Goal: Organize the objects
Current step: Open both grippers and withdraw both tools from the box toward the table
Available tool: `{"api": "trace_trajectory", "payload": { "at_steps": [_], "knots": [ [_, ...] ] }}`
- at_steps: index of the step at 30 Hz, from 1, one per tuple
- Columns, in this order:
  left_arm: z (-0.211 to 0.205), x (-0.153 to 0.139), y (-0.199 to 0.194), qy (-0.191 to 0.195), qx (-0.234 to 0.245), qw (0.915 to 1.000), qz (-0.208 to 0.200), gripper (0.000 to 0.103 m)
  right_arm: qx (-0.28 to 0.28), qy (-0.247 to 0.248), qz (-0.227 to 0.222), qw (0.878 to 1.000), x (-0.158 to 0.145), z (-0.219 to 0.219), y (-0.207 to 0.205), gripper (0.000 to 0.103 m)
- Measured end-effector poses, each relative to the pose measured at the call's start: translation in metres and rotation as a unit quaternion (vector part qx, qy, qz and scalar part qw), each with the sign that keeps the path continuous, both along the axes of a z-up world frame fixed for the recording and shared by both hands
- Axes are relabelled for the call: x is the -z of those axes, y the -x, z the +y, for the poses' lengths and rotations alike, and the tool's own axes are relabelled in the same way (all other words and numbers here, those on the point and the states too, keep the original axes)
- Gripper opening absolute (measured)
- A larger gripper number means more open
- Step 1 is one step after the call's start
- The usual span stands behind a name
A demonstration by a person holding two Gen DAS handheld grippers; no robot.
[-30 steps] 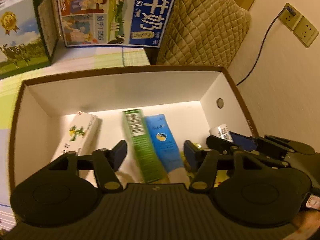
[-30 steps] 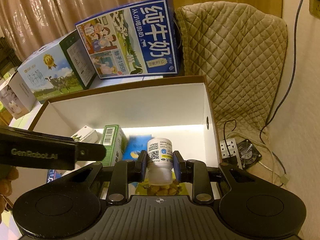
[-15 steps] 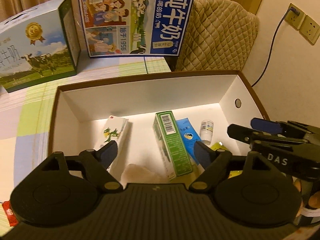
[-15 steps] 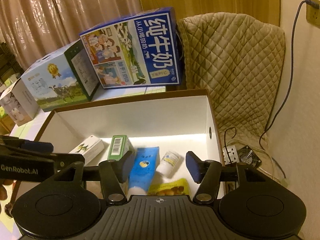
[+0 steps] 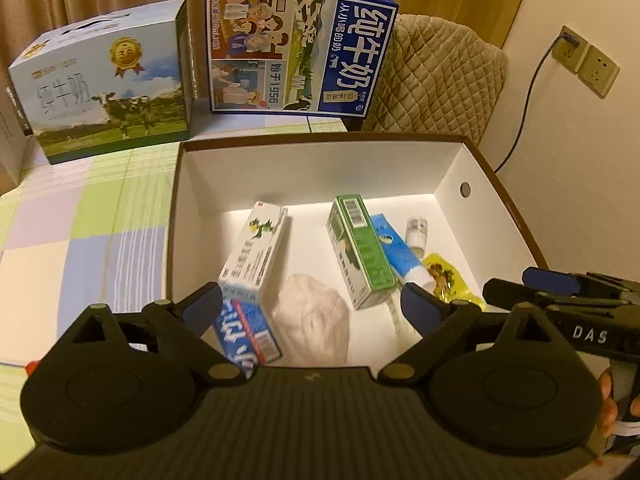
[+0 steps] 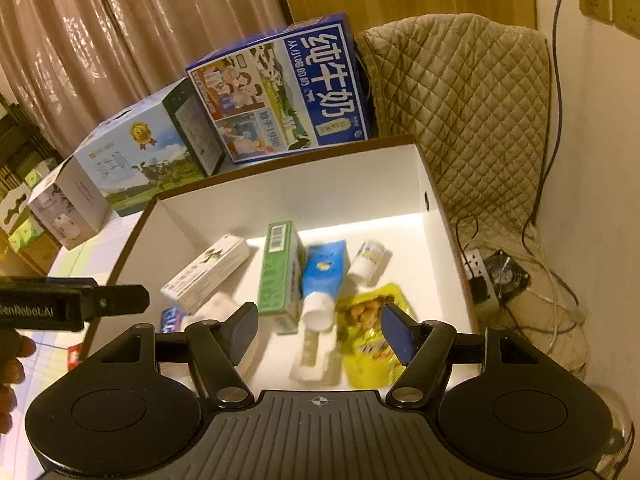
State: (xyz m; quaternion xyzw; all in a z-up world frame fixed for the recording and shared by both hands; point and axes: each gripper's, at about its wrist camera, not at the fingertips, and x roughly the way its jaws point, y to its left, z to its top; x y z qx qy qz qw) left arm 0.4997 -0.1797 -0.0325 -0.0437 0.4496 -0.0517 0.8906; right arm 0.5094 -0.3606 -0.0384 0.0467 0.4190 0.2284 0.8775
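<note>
A brown-edged white box [image 5: 320, 172] [image 6: 400, 176] holds a white carton [image 5: 256, 248] [image 6: 206, 270], a green carton [image 5: 362, 254] [image 6: 280, 268], a blue tube [image 5: 396, 250] [image 6: 322, 276], a small white bottle [image 5: 416, 232] [image 6: 368, 262] lying on its side, a yellow snack pouch [image 5: 444, 276] [image 6: 368, 340], a blue-and-white box [image 5: 248, 332] and a white crumpled cloth [image 5: 316, 324]. My left gripper [image 5: 312, 308] hovers over the box's near side, its jaws opening with nothing between them. My right gripper [image 6: 320, 328] is above the pouch, jaws opening and empty.
Two large milk cartons [image 5: 296, 48] [image 5: 108, 92] stand on the checked tablecloth [image 5: 80, 216] behind the box. A quilted chair [image 6: 472, 120] sits right of the table. Cables, a power strip and a fan [image 6: 504, 276] lie on the floor by the wall.
My right gripper let go of the white bottle, which now lies in the box. Both grippers opened wider and drew back and up from the box.
</note>
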Motion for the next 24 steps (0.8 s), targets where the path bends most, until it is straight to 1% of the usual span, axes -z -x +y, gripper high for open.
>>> {"api": "trace_trajectory", "payload": {
  "at_steps": [5,13,17,24],
  "knots": [
    [0.007,-0.006,0.025,-0.014,-0.003,0.9999,-0.009,0.094,-0.009,-0.002,-0.002,1.0,-0.012,0.008,0.022,0.066],
    [0.027,-0.011,0.062,-0.006,-0.013,0.9998,-0.013,0.094,-0.037,-0.003,-0.004,0.999,-0.022,0.032,0.057,0.066],
    [0.038,-0.011,0.082,-0.003,-0.017,0.9998,-0.012,0.094,-0.045,-0.002,-0.005,0.999,-0.023,0.044,0.075,0.066],
    [0.063,-0.006,0.12,-0.001,-0.026,0.9996,-0.002,0.094,-0.054,0.005,0.009,0.998,-0.014,0.06,0.107,0.066]
  ]
}}
